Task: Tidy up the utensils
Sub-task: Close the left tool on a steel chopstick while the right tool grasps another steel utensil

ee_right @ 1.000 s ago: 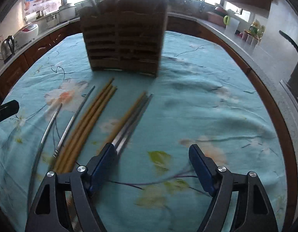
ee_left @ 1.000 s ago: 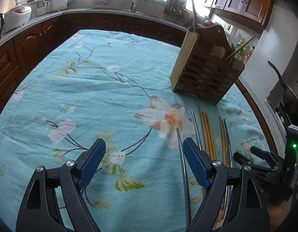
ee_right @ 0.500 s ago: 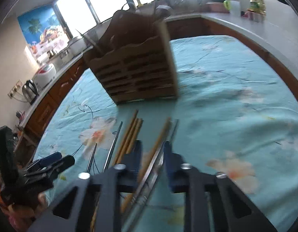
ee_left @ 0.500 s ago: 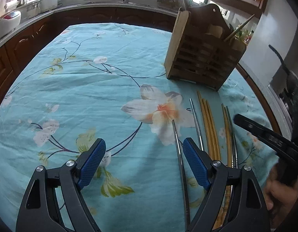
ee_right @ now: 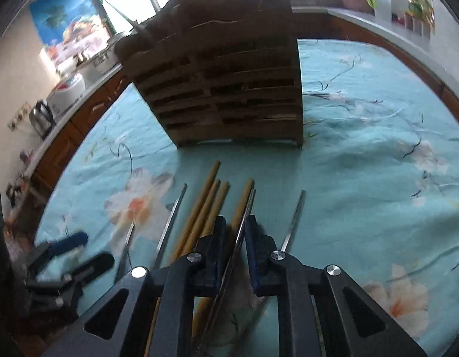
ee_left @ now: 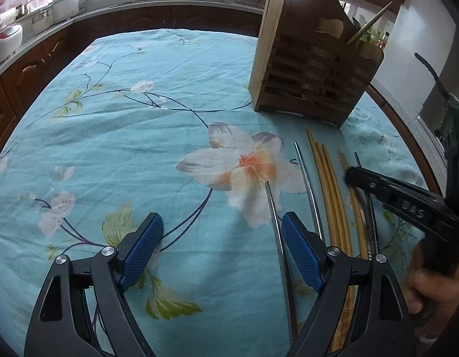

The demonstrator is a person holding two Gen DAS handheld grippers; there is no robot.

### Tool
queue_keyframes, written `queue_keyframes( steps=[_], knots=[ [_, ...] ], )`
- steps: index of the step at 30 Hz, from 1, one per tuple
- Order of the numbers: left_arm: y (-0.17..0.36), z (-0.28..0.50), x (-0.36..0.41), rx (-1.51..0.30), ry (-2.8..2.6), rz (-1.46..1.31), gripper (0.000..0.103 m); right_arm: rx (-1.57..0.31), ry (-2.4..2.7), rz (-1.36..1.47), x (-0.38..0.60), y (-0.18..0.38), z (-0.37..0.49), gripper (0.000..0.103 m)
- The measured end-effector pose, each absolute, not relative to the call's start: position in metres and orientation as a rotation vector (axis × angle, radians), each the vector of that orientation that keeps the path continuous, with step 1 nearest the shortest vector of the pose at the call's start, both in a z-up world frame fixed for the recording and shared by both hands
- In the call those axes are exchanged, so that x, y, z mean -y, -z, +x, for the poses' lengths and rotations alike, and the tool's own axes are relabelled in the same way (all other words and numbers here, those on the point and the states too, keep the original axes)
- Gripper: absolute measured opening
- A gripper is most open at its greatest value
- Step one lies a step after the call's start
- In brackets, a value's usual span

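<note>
Right gripper [ee_right: 233, 232] pitched down over the cloth-covered surface [ee_left: 140, 136], fingers just closing, pinching a thin metal chopstick [ee_right: 246, 211] beside a bamboo one [ee_right: 242, 202]. Left gripper [ee_left: 222, 247] tilted down, fingers wide, empty. Slatted wooden holder [ee_left: 312, 71] stood beyond the loose chopsticks.

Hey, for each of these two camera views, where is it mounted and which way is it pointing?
Left wrist: on the left gripper, jaws open, angled down over the floral turquoise tablecloth; a hand shows.
Right wrist: on the right gripper, facing the slatted wooden utensil holder; jaws have just been closing around a metal chopstick.
Shared: holder, yellow chopsticks.
</note>
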State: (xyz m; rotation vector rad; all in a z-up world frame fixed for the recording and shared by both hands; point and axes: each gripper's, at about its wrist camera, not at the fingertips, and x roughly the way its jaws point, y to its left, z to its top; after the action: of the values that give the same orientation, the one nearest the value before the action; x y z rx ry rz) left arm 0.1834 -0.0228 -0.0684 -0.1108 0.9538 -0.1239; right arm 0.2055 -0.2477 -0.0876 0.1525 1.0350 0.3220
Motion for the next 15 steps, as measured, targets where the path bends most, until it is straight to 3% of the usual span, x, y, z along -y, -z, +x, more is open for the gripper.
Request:
queue_keyframes(
  steps=[6, 15],
  knots=[
    [0.069, 0.183, 0.025, -0.950, 0.125, -0.087, 0.084, -1.052, -0.291, 0.195, 0.276, 0.082, 0.189, 0.019],
    [0.071, 0.186, 0.034, -0.951, 0.105, -0.028, 0.084, -1.028, -0.117, 0.166, 0.287, 0.080, 0.185, 0.019]
  ],
)
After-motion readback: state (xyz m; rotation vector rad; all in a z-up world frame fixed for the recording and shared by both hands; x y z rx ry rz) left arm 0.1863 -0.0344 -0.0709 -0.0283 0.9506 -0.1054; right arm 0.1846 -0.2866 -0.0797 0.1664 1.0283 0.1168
